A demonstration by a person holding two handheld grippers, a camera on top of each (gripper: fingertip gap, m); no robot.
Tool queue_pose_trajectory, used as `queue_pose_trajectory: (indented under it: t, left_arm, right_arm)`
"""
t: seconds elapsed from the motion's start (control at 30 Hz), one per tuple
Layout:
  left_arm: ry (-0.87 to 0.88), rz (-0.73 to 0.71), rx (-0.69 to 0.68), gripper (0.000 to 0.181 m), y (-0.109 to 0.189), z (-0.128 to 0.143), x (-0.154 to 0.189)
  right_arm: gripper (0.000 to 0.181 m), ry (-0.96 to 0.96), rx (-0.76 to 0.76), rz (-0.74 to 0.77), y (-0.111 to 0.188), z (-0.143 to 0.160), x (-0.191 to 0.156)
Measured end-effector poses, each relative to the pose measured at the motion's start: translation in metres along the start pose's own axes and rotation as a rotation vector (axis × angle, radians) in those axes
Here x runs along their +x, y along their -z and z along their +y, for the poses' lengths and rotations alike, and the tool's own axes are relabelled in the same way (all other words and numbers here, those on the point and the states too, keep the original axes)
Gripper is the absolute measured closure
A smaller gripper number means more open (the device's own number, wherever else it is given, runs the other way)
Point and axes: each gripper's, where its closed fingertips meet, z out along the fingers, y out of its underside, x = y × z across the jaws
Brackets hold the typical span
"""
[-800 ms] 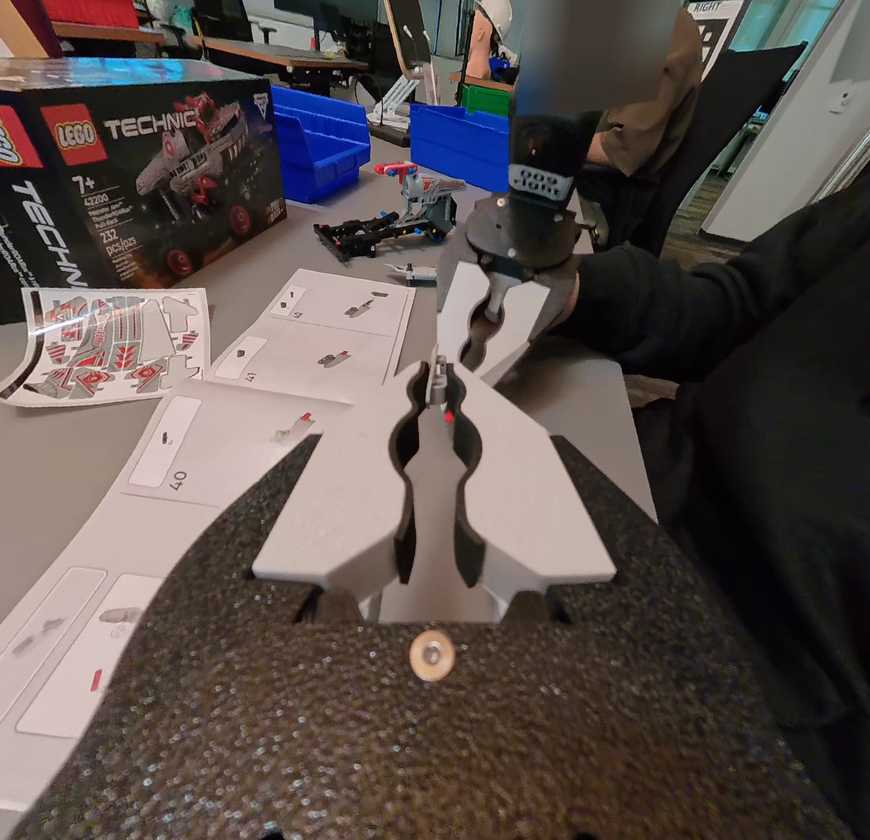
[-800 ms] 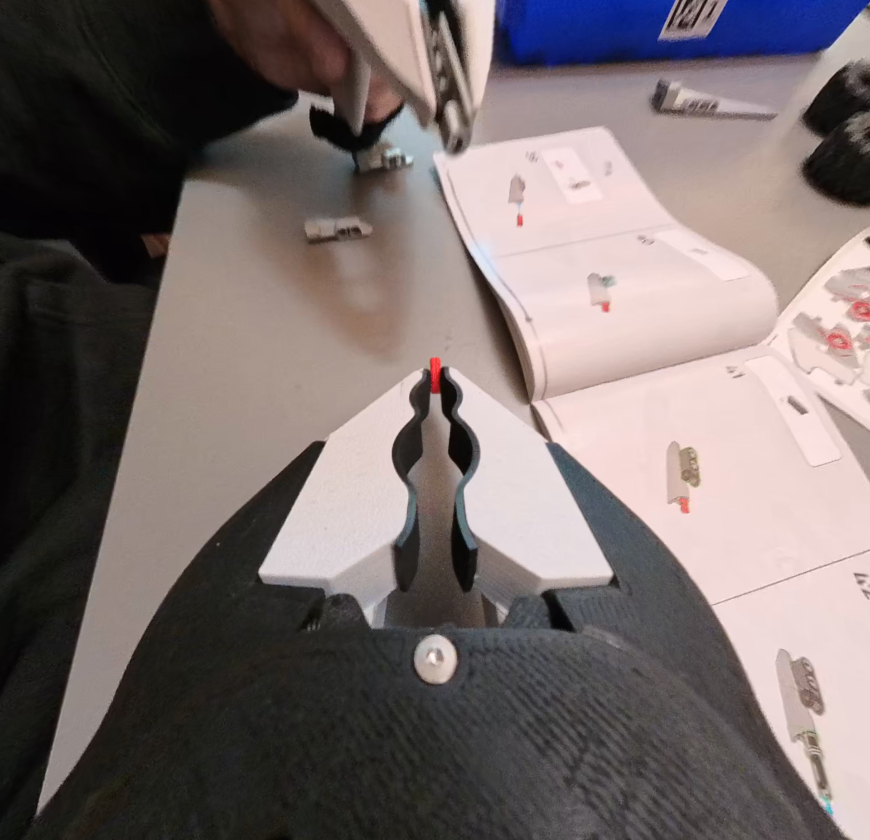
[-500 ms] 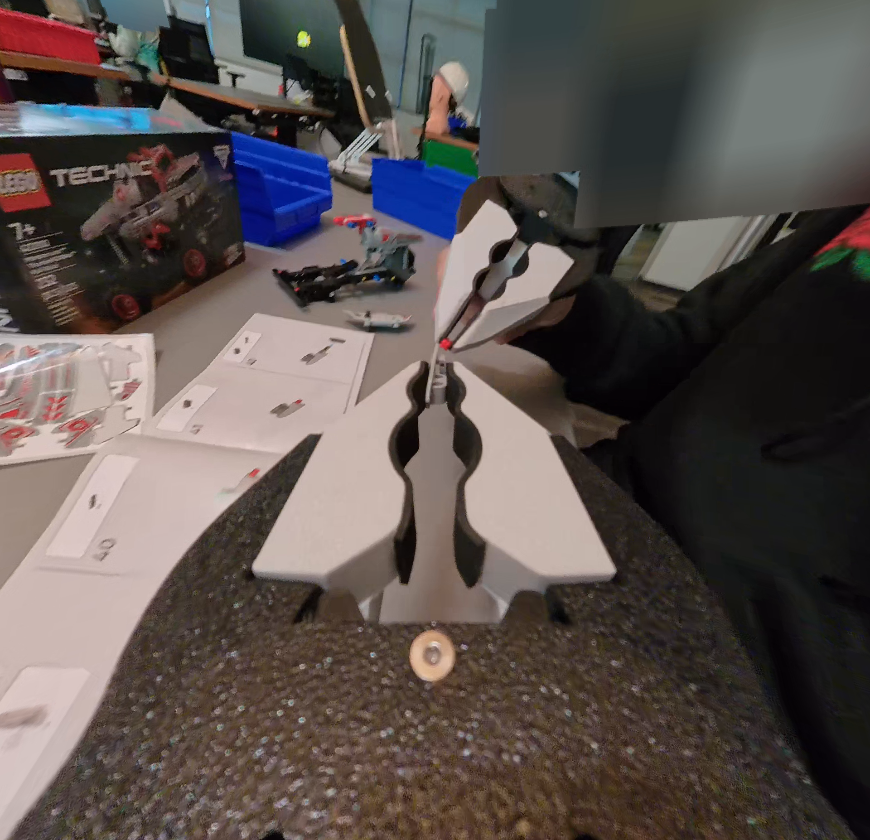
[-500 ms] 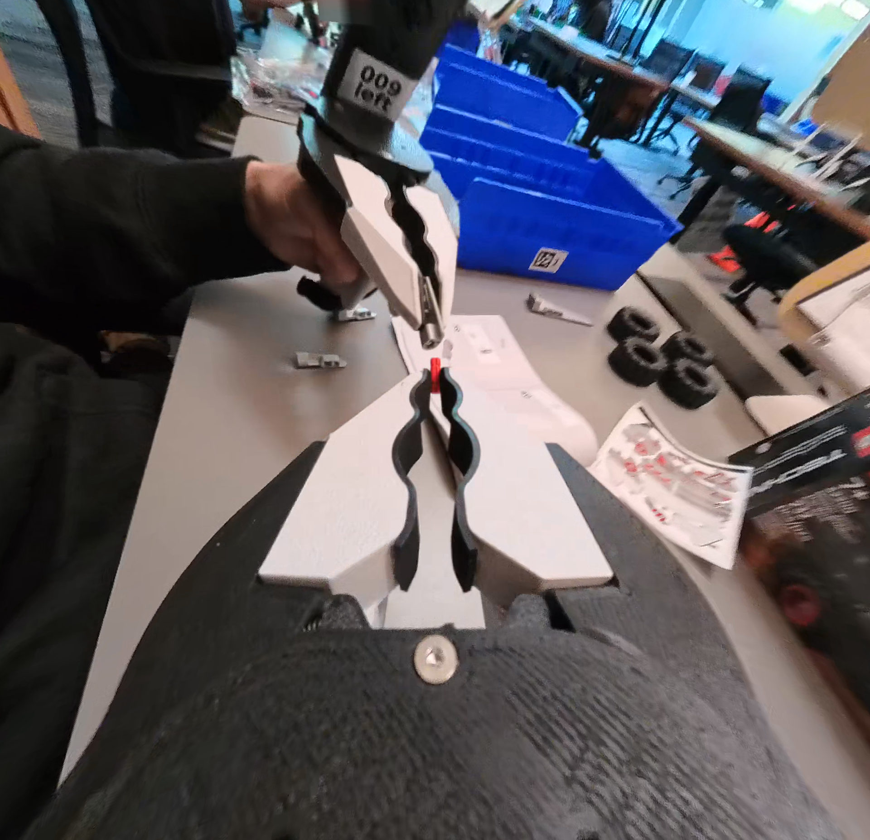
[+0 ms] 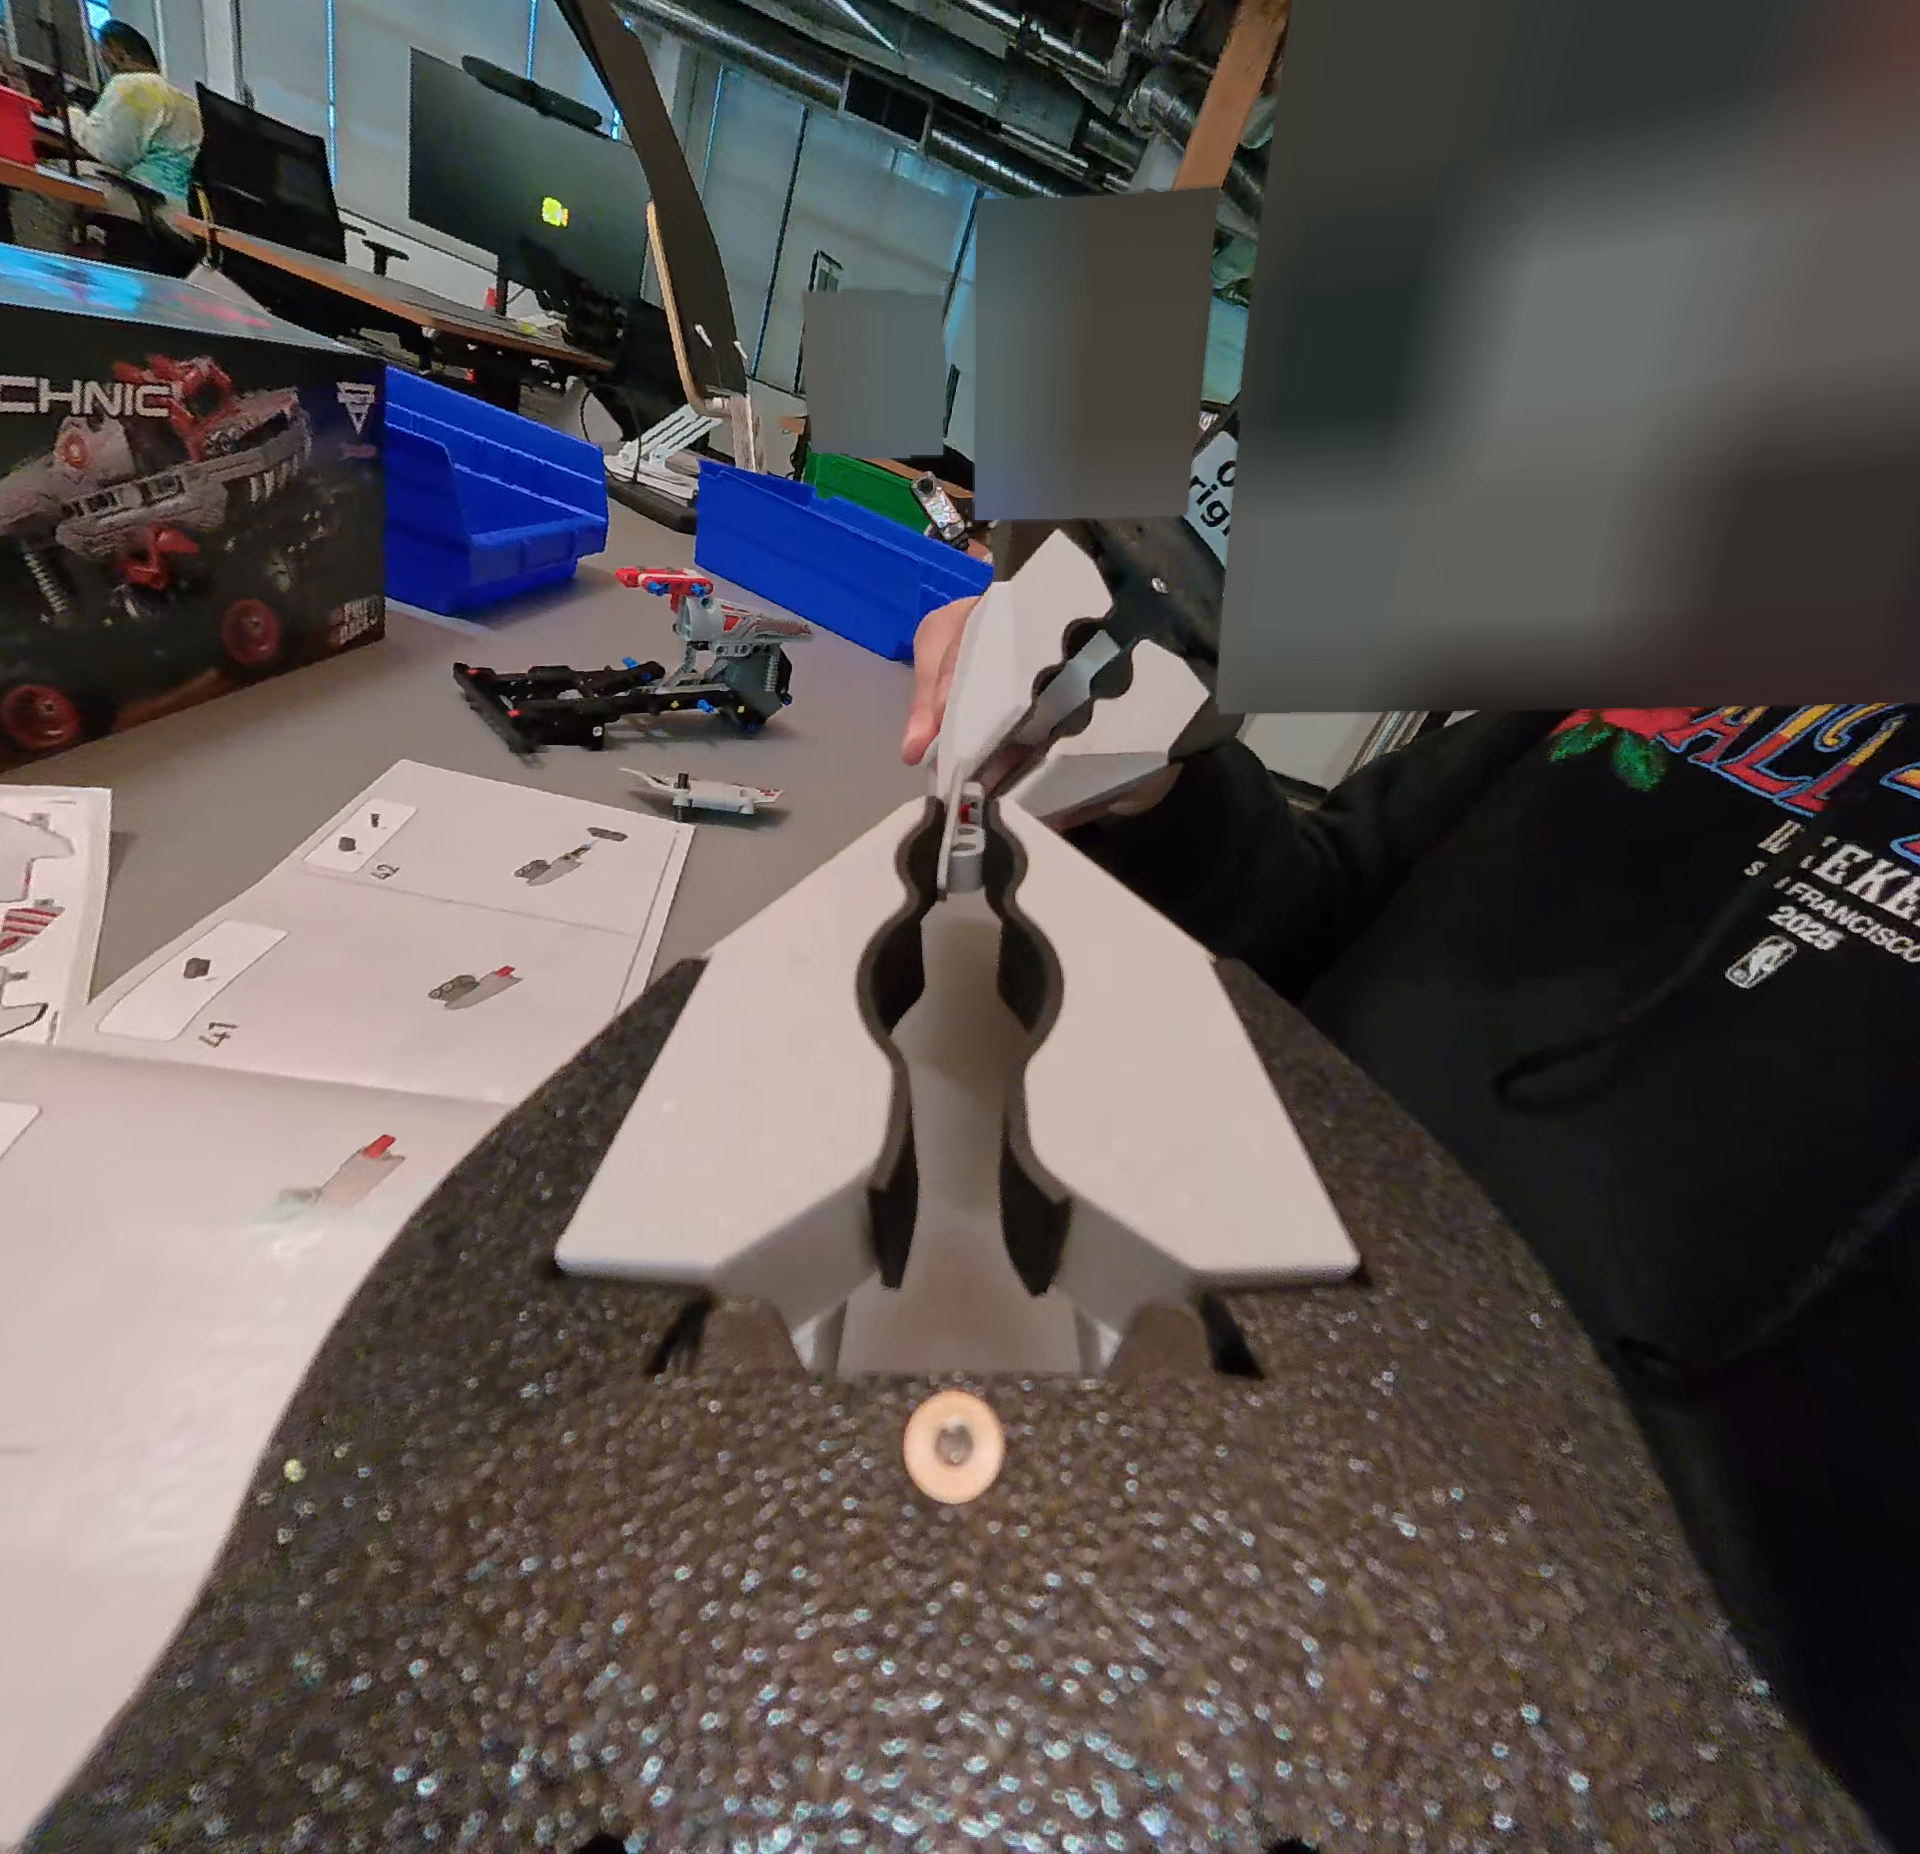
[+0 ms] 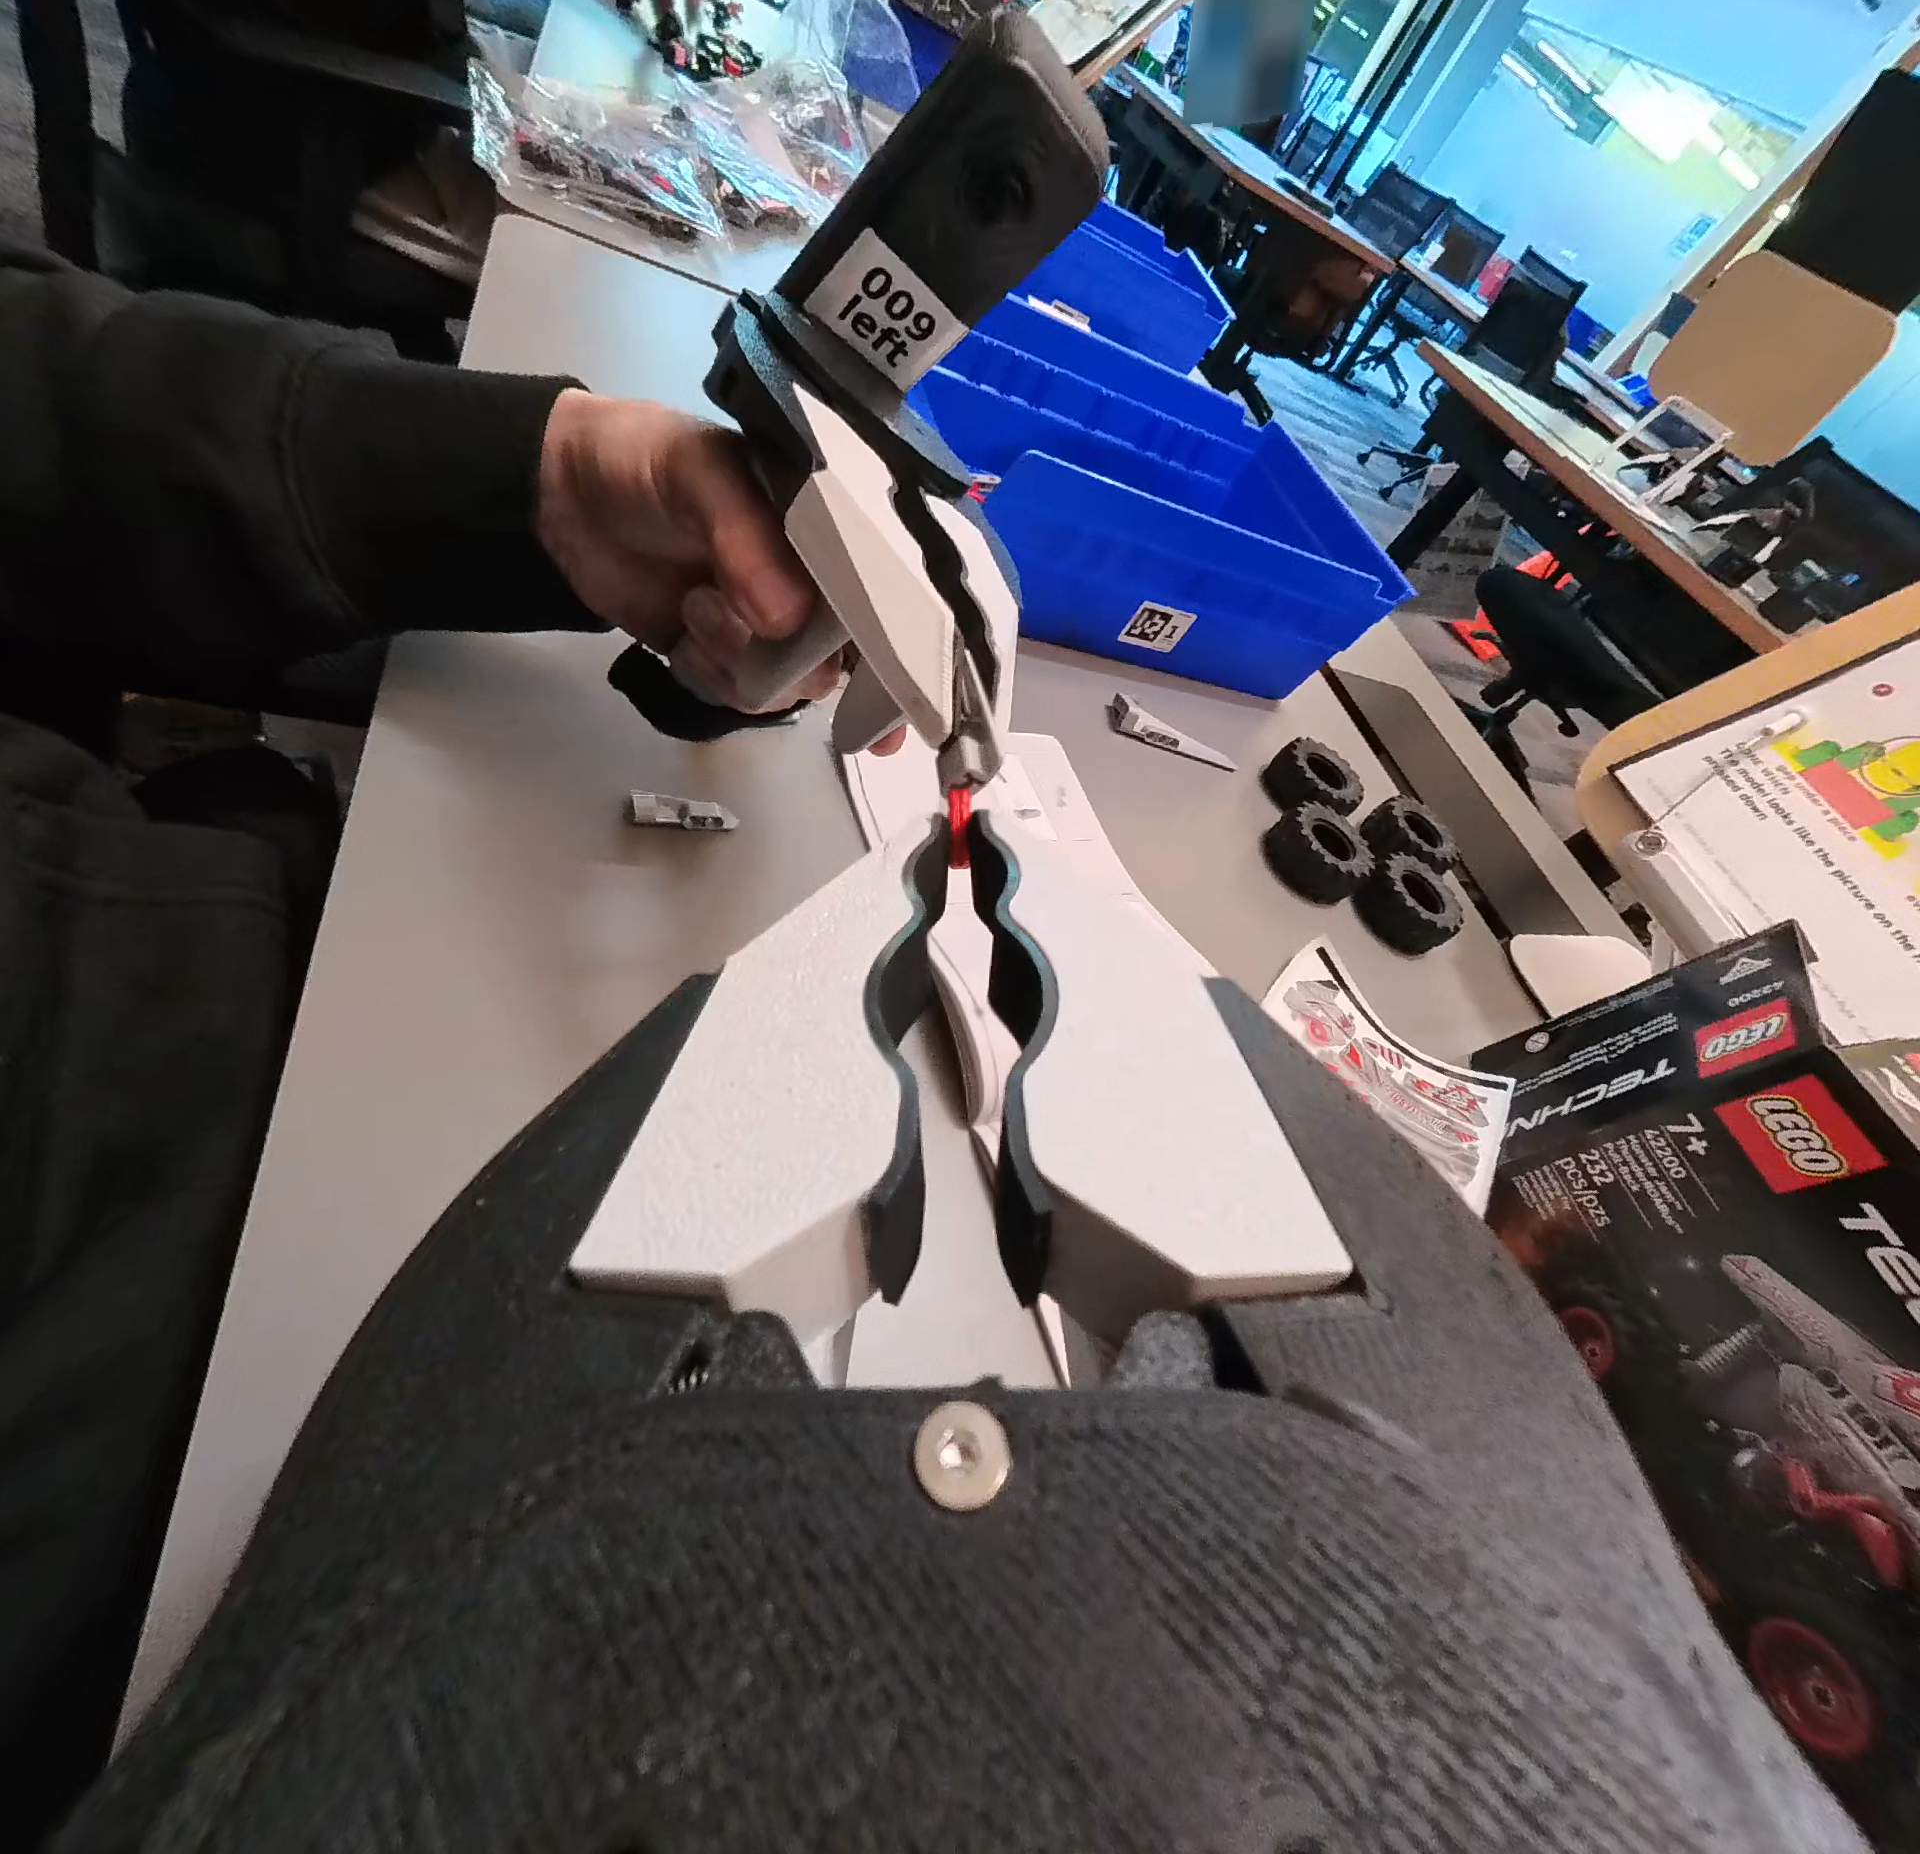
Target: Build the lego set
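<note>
My left gripper (image 5: 961, 848) is shut on a small grey lego piece (image 5: 966, 854), held above the table. My right gripper (image 6: 958, 848) is shut on a red pin (image 6: 958, 830). The two grippers meet tip to tip: in the right wrist view the red pin touches the grey piece (image 6: 971, 760) held by the left gripper (image 6: 961, 750). In the left wrist view the right gripper (image 5: 971, 781) comes down from the upper right onto the grey piece. A partly built black chassis (image 5: 623, 687) lies farther back on the grey table (image 5: 260, 765).
Open instruction booklet (image 5: 395, 931) lies below the grippers. Lego box (image 5: 177, 516) and sticker sheet (image 6: 1382, 1066) are to one side. Blue bins (image 6: 1174, 516), several black tyres (image 6: 1361, 848), loose grey pieces (image 6: 681, 812) and a grey wedge piece (image 6: 1164, 729) lie around. My two grippers' fingertips are within a few centimetres of each other.
Both grippers have risen from the table and swung toward each other. The red pin and the grey piece, apart before, now touch.
</note>
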Motion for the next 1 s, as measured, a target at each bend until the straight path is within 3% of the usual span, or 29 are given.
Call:
queue_pose_trajectory:
  t: [0.6, 0.7, 1.0]
  left_arm:
    - [0.138, -0.068, -0.083, 0.175, -0.002, 0.017, -0.014]
    - [0.17, -0.004, -0.043, 0.175, -0.002, 0.014, -0.01]
    - [0.248, 0.257, 0.165, 0.176, 0.002, -0.013, 0.018]
  right_arm:
    - [0.179, 0.208, -0.166, 0.08, -0.006, 0.019, 0.001]
    - [0.178, 0.266, -0.191, 0.089, -0.006, 0.018, 0.0]
    - [0.178, 0.275, -0.082, 0.123, 0.007, -0.021, -0.003]
